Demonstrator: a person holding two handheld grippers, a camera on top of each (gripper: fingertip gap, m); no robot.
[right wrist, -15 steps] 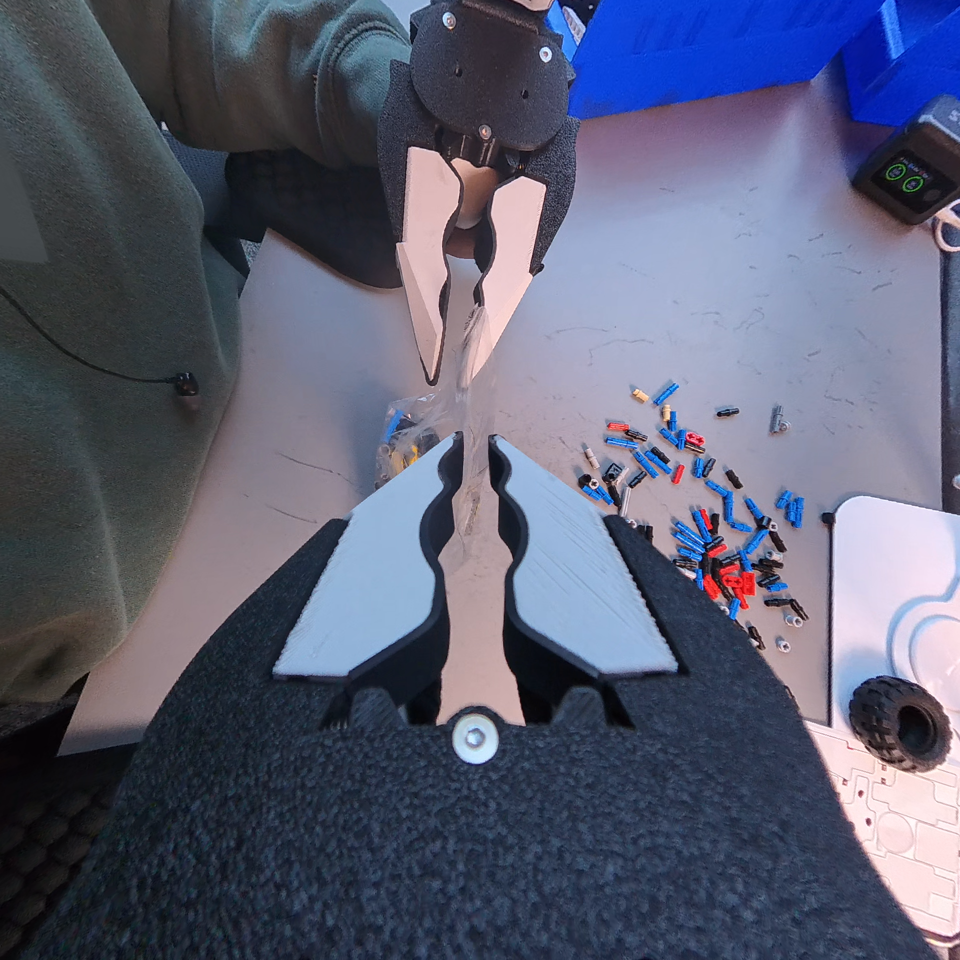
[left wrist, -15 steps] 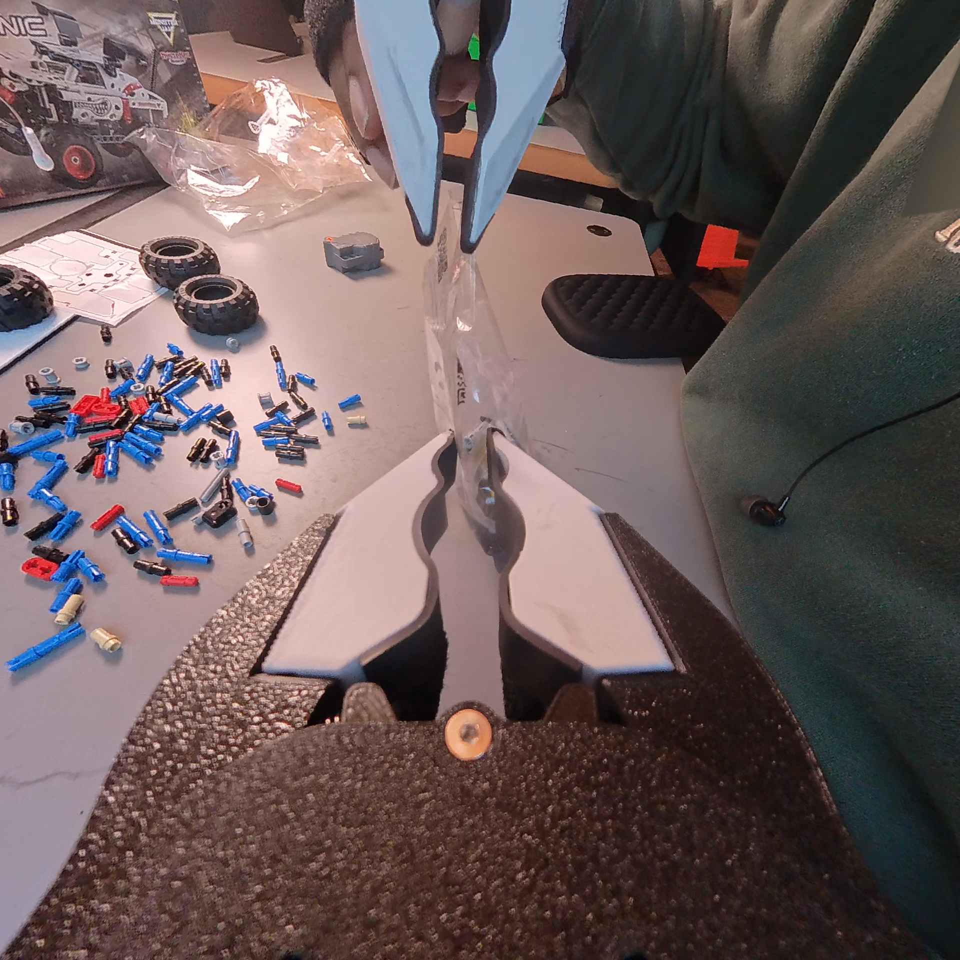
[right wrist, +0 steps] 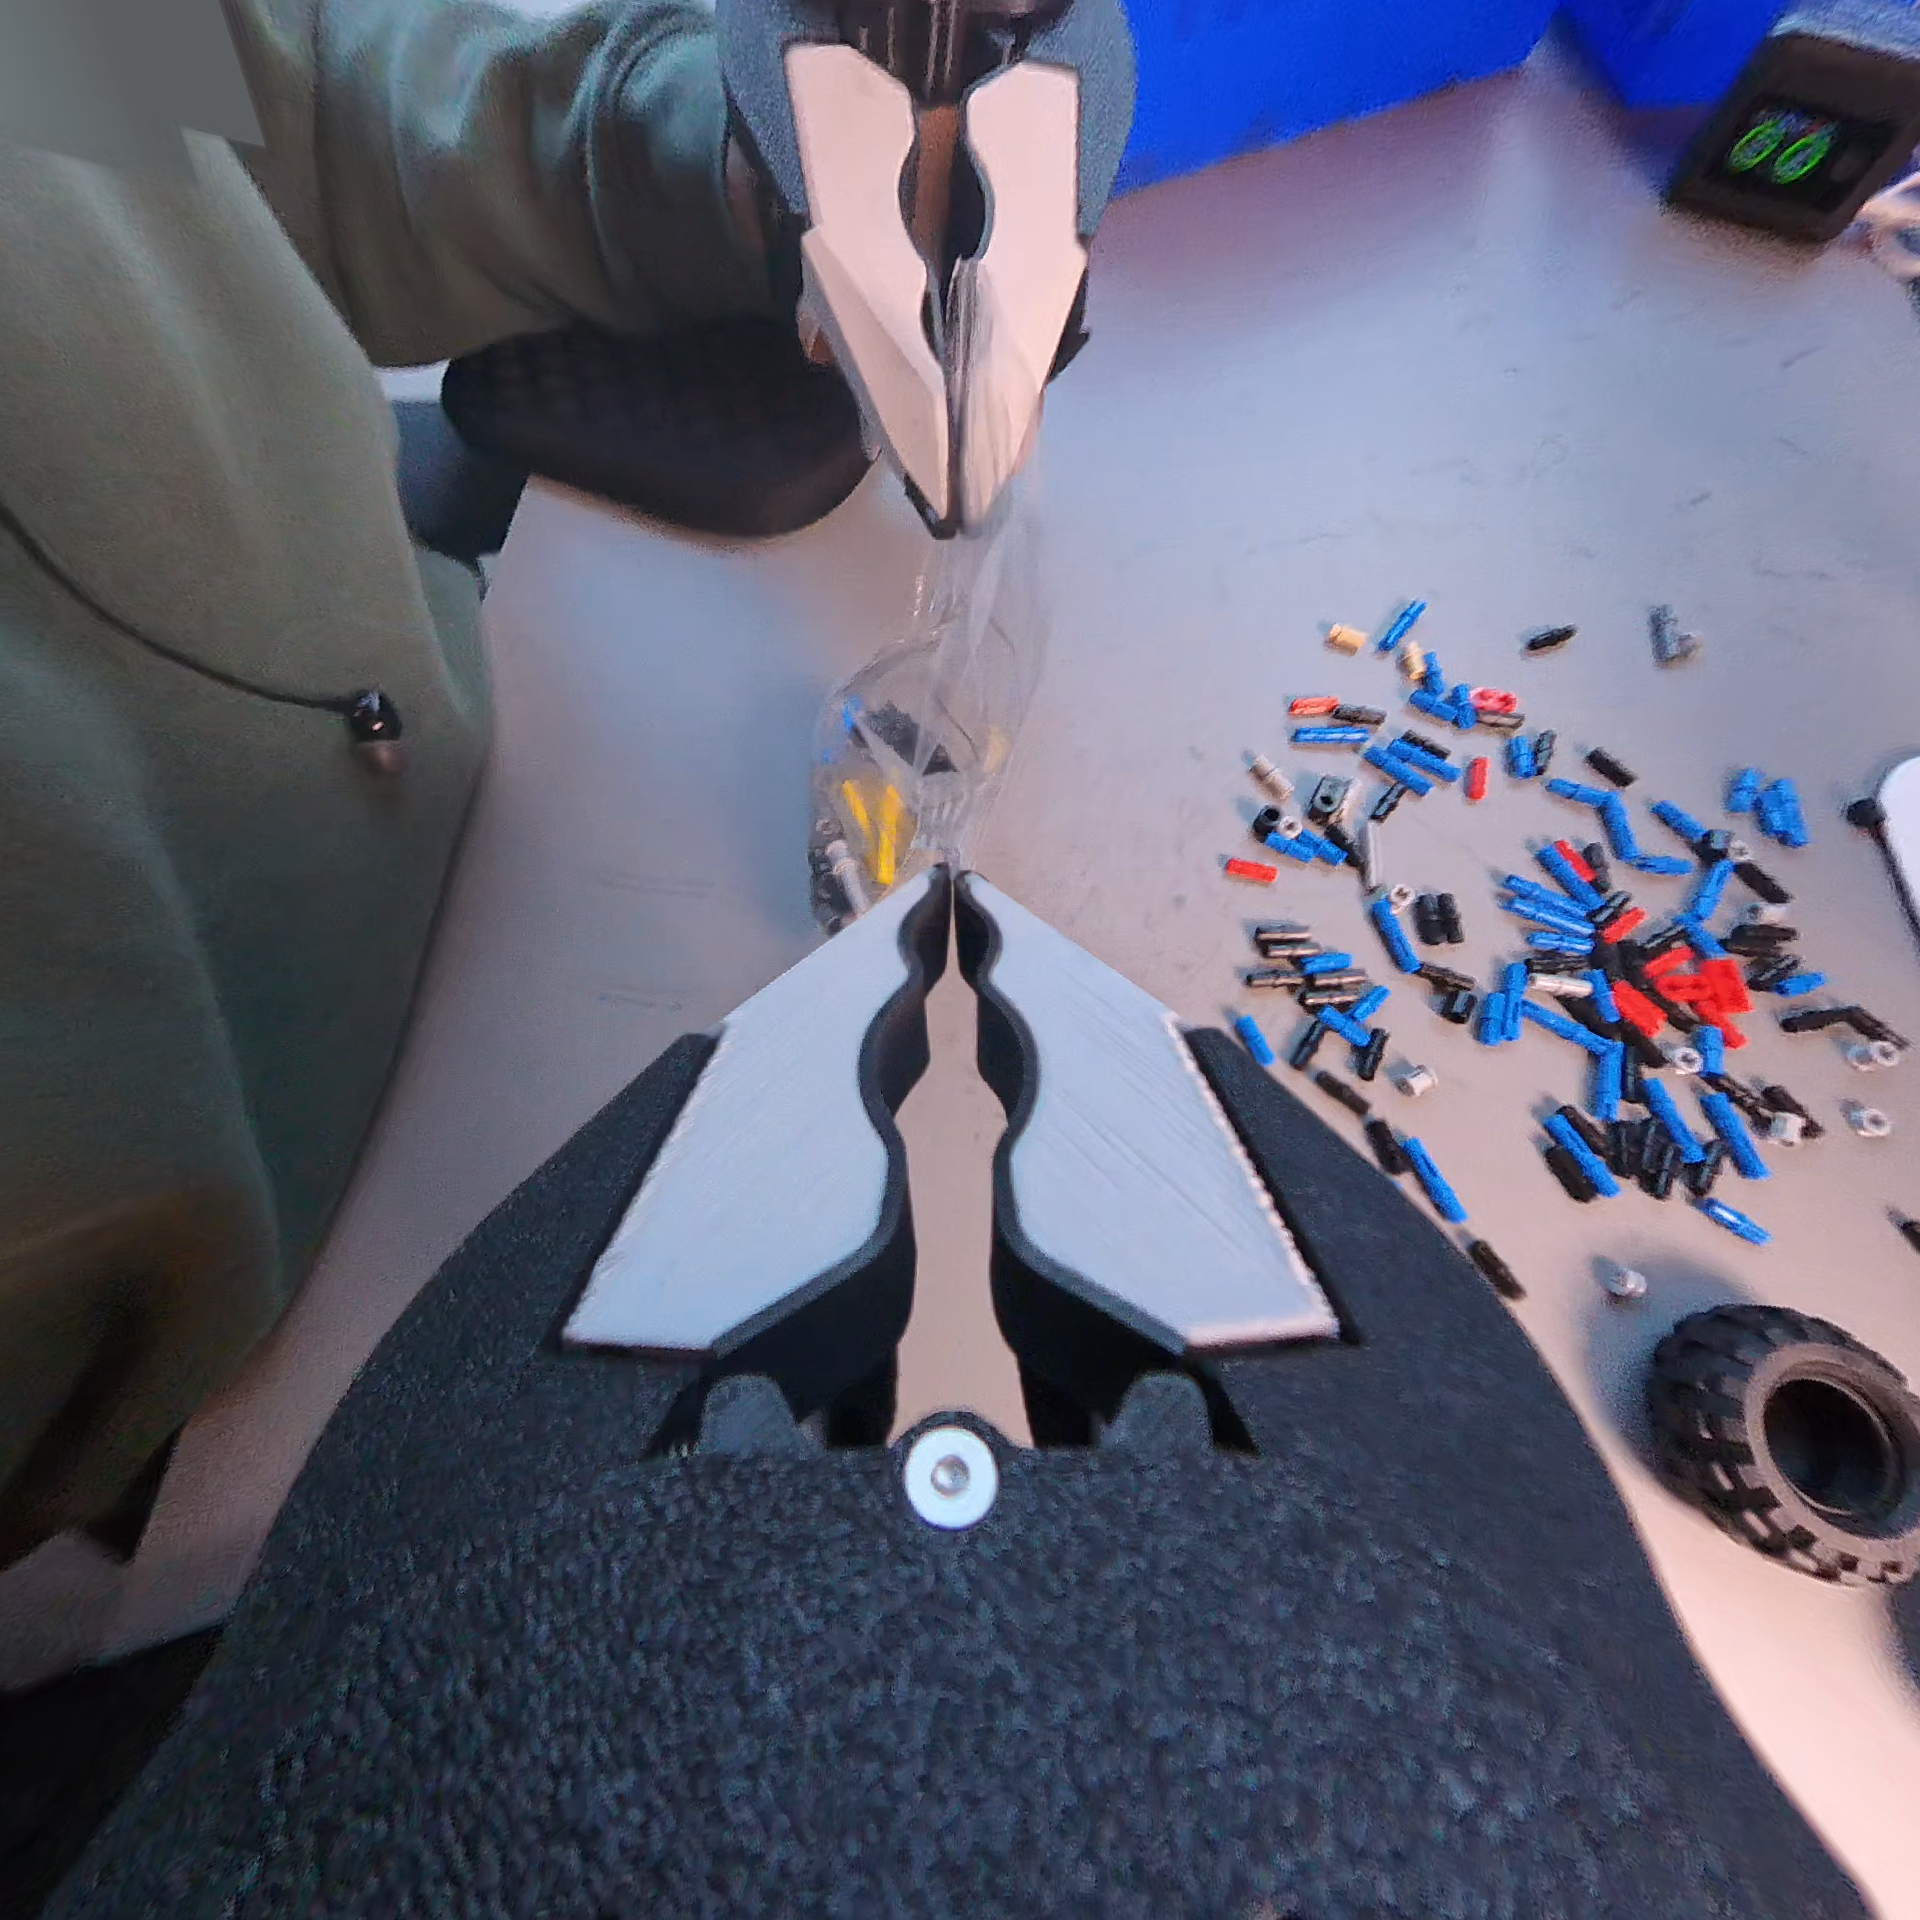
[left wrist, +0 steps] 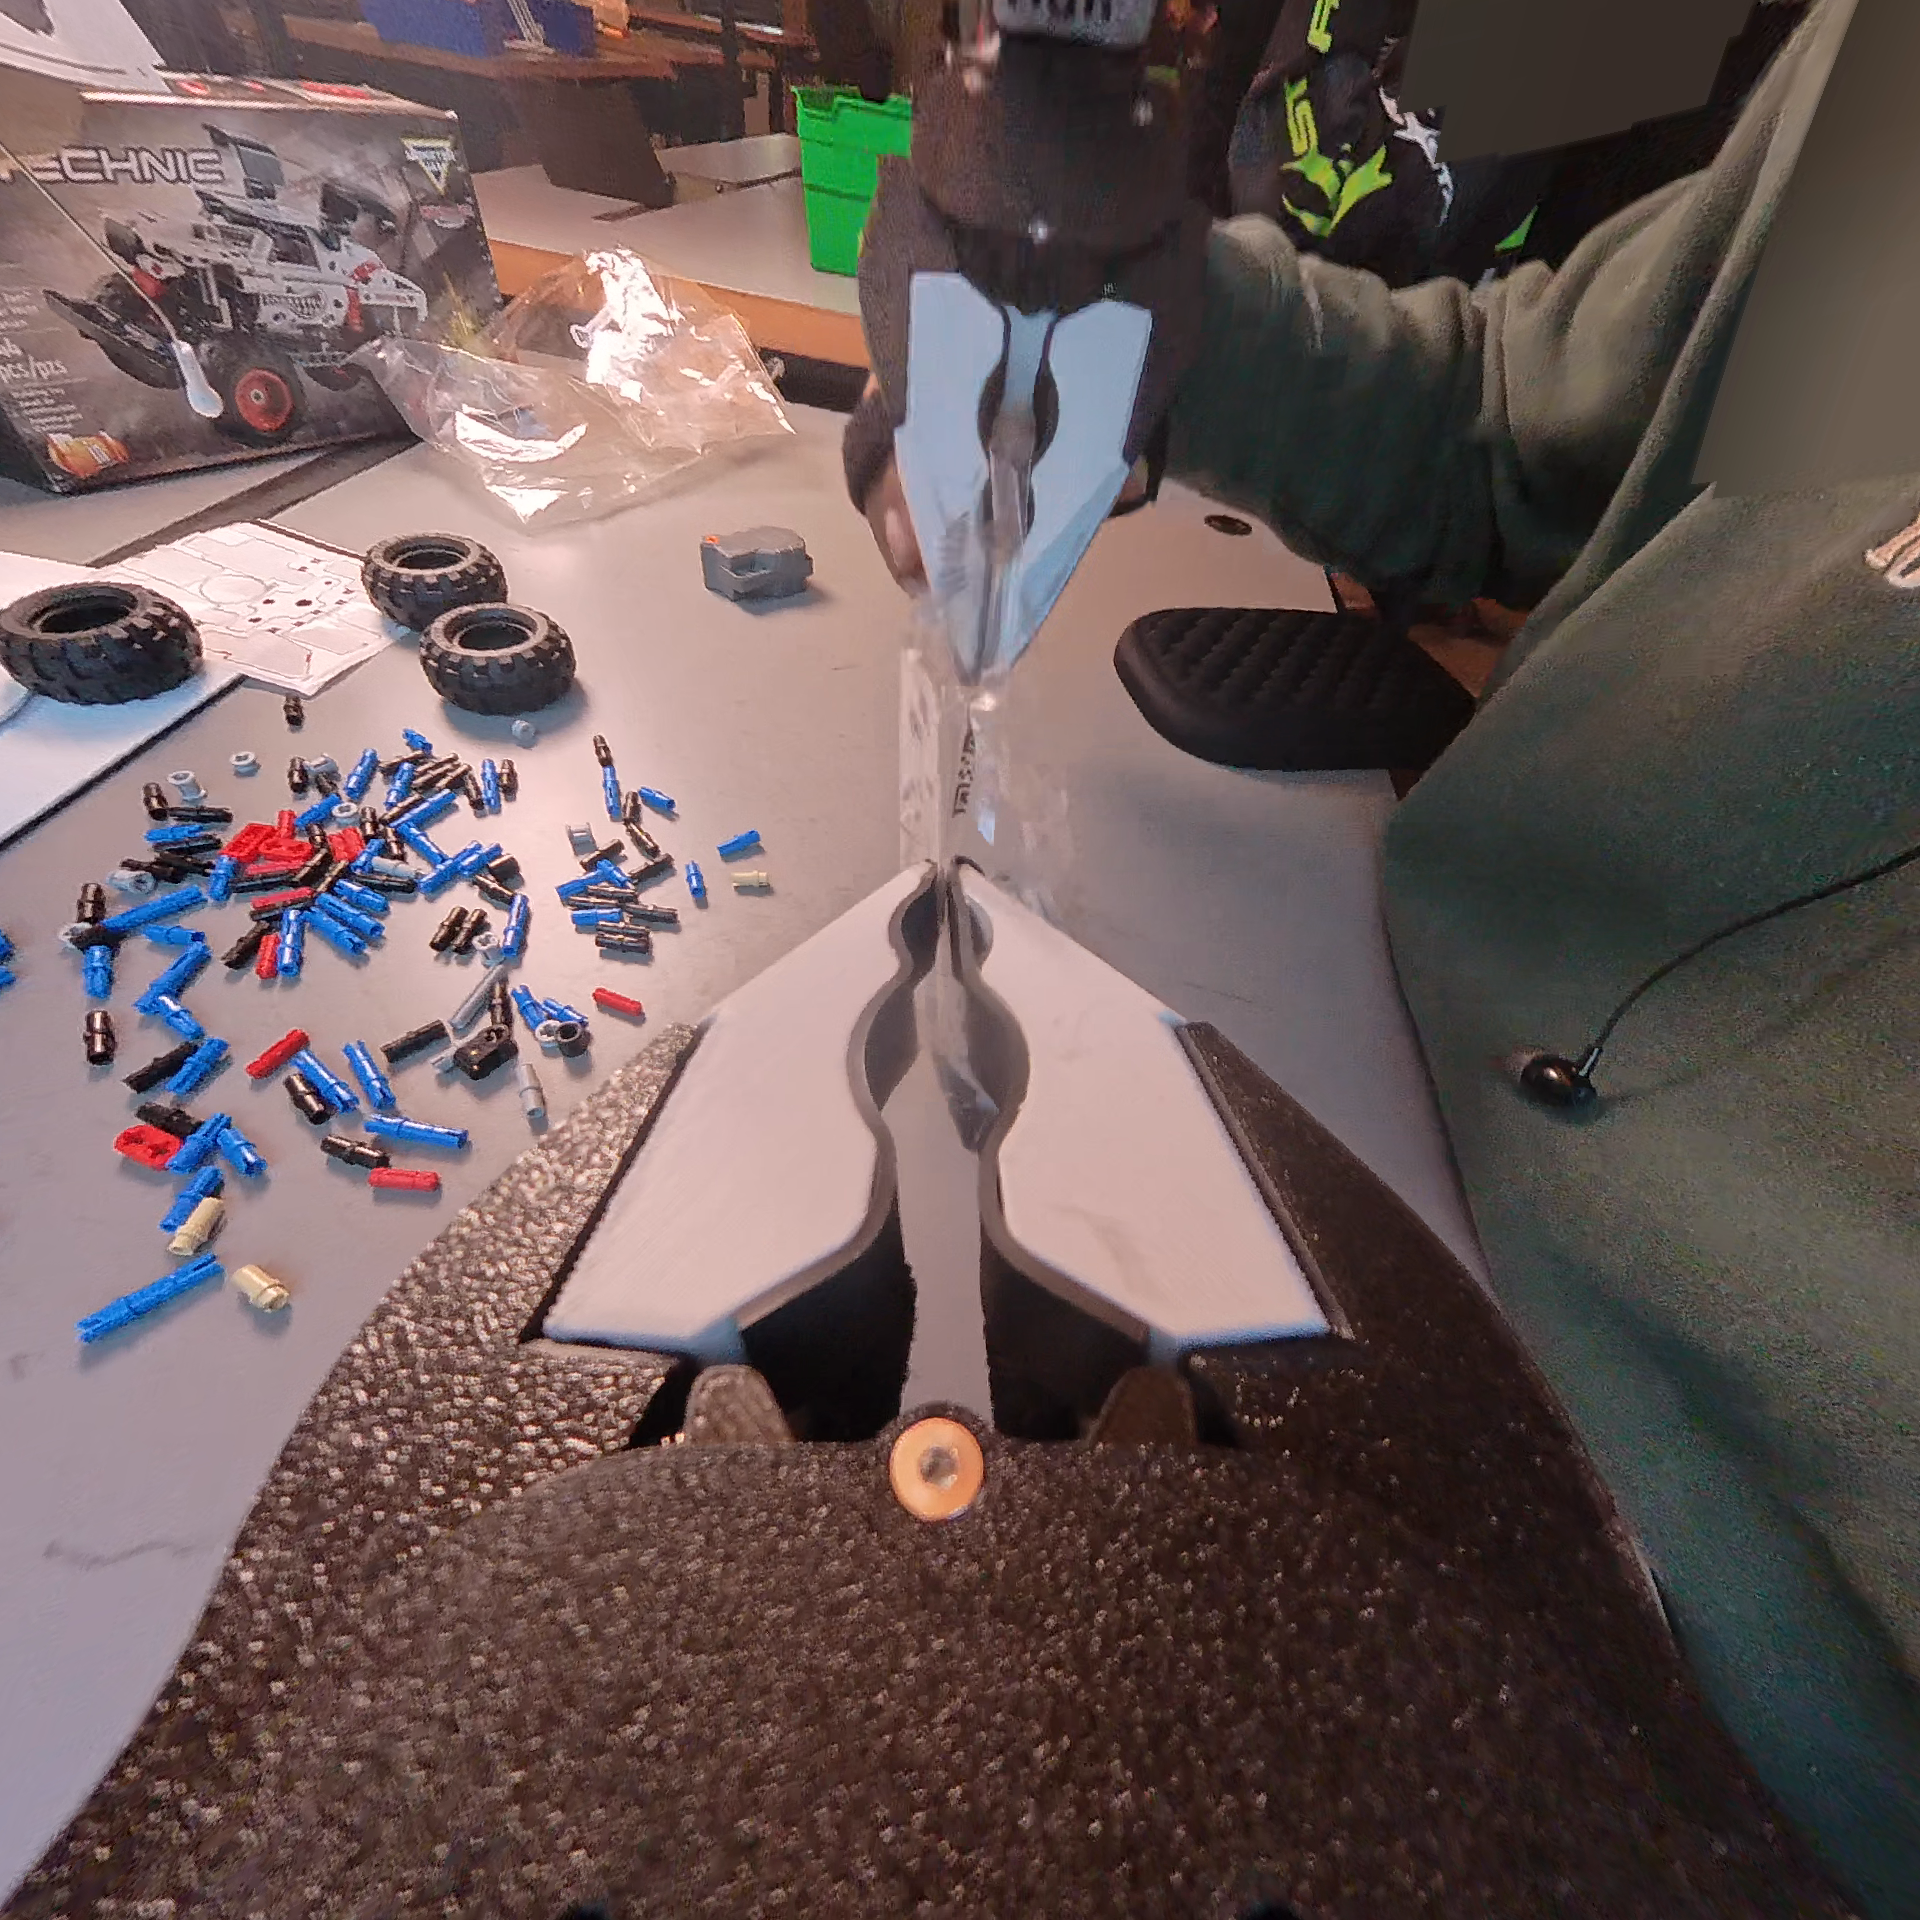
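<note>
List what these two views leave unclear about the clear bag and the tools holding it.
- Clear bag, right wrist view: motion blur and crinkled plastic hide how many small pieces are inside.
- Same bag, left wrist view: only a glossy strip shows; its contents lie behind the left tool.
- Right tool: whether the bag has torn between the two tools cannot be told.

You have a clear plastic bag (right wrist: 940, 727) stretched taut between both closed grippers. Small yellow, black and blue parts sit bunched inside it, above the grey table (right wrist: 1351, 416).
</note>
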